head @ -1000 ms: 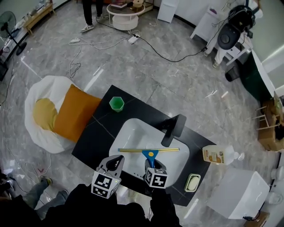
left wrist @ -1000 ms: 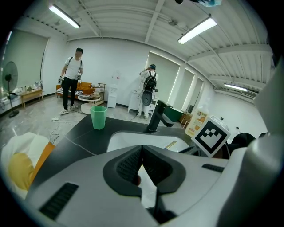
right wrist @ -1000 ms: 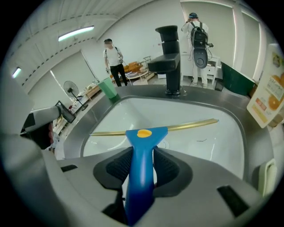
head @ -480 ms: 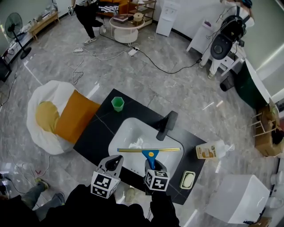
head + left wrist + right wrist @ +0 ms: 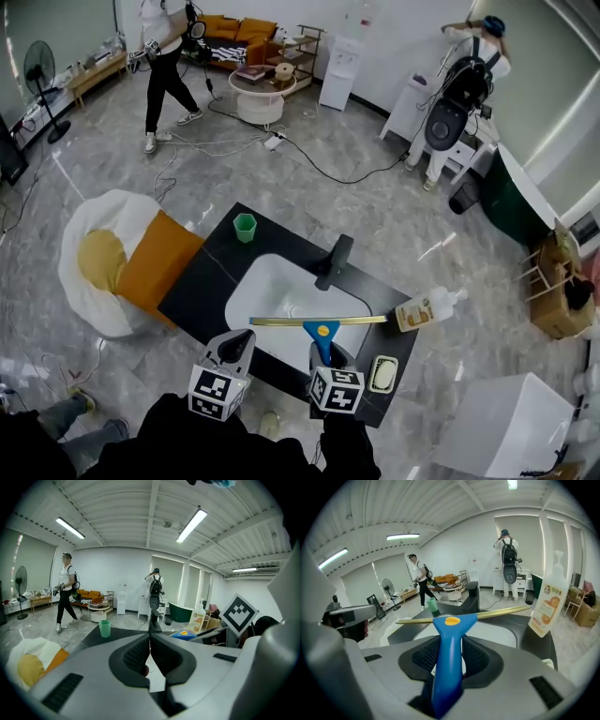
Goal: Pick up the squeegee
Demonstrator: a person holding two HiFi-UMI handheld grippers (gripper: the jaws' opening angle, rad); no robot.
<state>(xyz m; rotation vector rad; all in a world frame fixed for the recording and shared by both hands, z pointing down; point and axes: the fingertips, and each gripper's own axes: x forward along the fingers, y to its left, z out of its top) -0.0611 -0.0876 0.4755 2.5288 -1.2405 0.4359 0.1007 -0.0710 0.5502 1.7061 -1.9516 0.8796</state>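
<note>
Squeegee is pinched by its handle in the right hand-held gripper; lift steadily, blade level ahead; left hand-held gripper is pressed together.

squeegee: handle's lower end hidden inside right tongs | bottle: label print too small to read | counter: near edge covered by left tongs and dark sleeves | white box: cut off at lower right corner
</note>
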